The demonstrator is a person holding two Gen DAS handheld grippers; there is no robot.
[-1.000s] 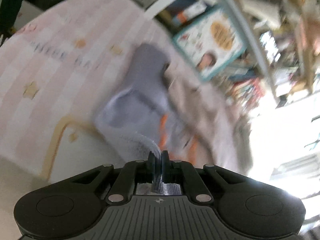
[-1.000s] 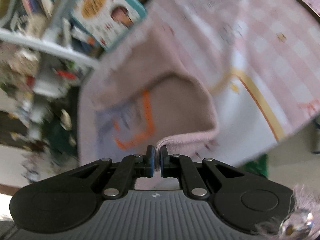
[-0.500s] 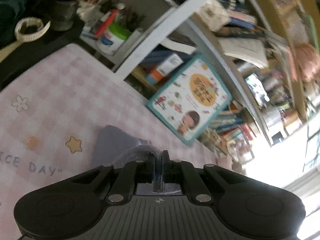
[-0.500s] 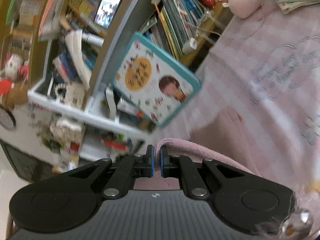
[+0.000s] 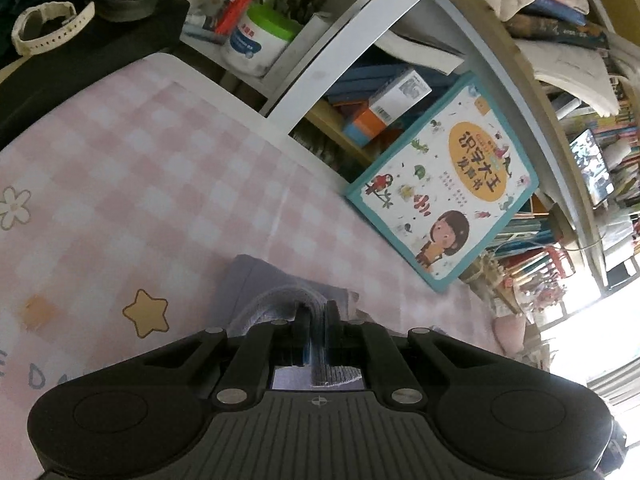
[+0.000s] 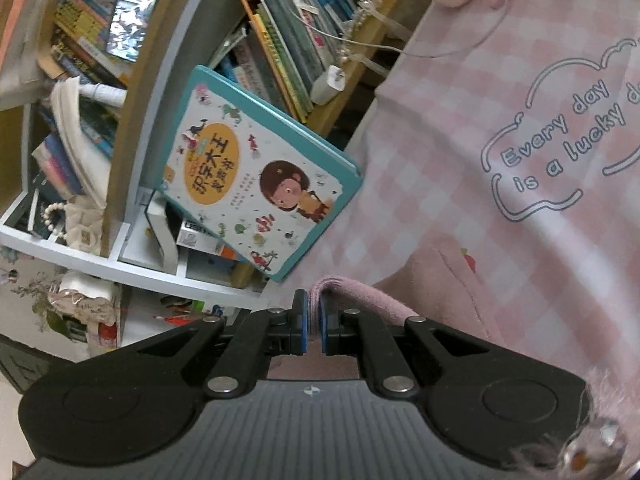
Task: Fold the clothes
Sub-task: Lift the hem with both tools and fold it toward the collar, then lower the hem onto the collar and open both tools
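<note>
Left claw [image 5: 316, 320] is clenched on a lavender ribbed cuff [image 5: 280, 300]; the fold arches just ahead of the pads, the rest lies on the pink checked cloth [image 5: 160, 184]. Right claw [image 6: 314, 316] is clenched on a pink garment edge [image 6: 360, 296], draped to its right. Picture book [image 6: 256, 196] is seen propped beyond.

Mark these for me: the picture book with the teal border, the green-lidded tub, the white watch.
picture book [image 5: 444, 184], left wrist view, middle of its front cover
green-lidded tub [image 5: 256, 42], left wrist view, its white labelled side
white watch [image 5: 52, 28], left wrist view, on its strap loop
</note>
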